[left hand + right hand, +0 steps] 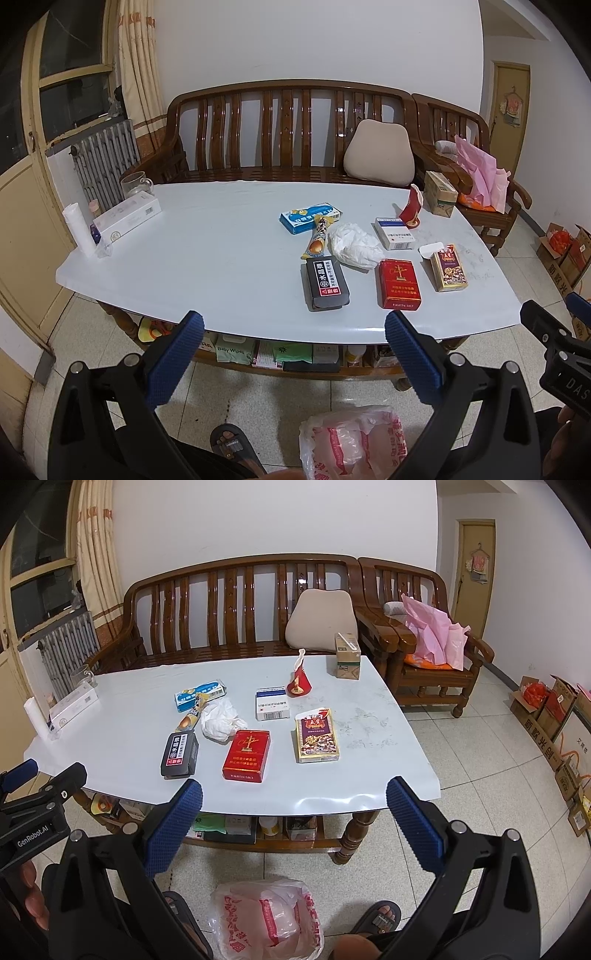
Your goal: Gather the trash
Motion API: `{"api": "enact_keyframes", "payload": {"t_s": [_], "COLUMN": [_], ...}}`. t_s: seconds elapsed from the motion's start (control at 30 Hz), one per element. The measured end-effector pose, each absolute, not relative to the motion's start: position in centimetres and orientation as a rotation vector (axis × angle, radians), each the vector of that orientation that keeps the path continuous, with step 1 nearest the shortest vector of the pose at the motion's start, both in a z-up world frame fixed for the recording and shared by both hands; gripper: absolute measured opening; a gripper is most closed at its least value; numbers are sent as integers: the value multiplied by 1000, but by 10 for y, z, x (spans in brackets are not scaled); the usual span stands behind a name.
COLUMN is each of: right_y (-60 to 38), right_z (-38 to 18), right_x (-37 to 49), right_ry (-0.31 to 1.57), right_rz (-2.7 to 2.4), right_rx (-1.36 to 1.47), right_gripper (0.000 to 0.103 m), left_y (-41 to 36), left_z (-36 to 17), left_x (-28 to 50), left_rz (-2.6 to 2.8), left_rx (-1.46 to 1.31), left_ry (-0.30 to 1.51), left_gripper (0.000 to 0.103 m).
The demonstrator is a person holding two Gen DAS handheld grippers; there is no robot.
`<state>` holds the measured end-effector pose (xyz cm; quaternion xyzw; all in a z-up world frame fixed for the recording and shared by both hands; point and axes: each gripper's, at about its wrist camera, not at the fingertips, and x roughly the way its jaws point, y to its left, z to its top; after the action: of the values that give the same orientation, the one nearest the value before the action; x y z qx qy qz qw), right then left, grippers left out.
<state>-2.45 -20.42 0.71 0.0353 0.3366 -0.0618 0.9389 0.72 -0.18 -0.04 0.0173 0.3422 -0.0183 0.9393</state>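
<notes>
- Trash items lie clustered on the tabletop (184,258): crumpled white tissue (354,242), black box (325,282), red cigarette pack (399,283), snack wrapper (318,236).
- Plastic bag (266,919) sits on the floor, below the table's near edge.
- Left hand-held gripper (293,354): jaws wide, empty, short of the table.
- Right hand-held gripper (294,830): jaws wide, empty.

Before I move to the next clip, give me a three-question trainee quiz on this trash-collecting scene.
1. True or false: the left gripper holds the red cigarette pack.
2. What lies on the floor below both grippers? A) plastic bag B) bucket C) broom
3. Fill in: the crumpled white tissue touches the ____ box.

Key: 1 false, both the left and the right gripper have open, empty jaws. 2 A, the plastic bag. 3 black, the black box.
</notes>
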Motion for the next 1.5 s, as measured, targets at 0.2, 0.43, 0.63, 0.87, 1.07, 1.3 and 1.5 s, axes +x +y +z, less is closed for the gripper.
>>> {"api": "enact_keyframes", "payload": {"t_s": [0.2,0.43,0.63,0.87,1.07,1.3,1.5], "right_y": [-204,-204,-207,-214,-228,-249,-265], "right_z": [8,8,8,4,1,-11,-36], "right_x": [-25,-26,-25,-18,-3,39,88], "right_ry": [686,686,689,707,728,787,856], "right_rz": [-127,-128,-128,-128,-114,-89,-69], "right_rx": [71,70,72,62,67,49,64], "right_gripper": [98,98,98,98,98,98,98], "left_y": [-2,-3,-5,-9,-12,-24,-35], "left_z": [0,0,-3,-11,-21,-40,-68], "left_x": [6,6,10,21,37,73,115], "left_rz": [-42,-43,-47,-52,-52,-54,-55], "left_rx": [34,34,36,37,38,28,36], "left_ry": [699,700,706,722,743,779,823], "left_gripper": [96,96,96,96,96,96,96]}}
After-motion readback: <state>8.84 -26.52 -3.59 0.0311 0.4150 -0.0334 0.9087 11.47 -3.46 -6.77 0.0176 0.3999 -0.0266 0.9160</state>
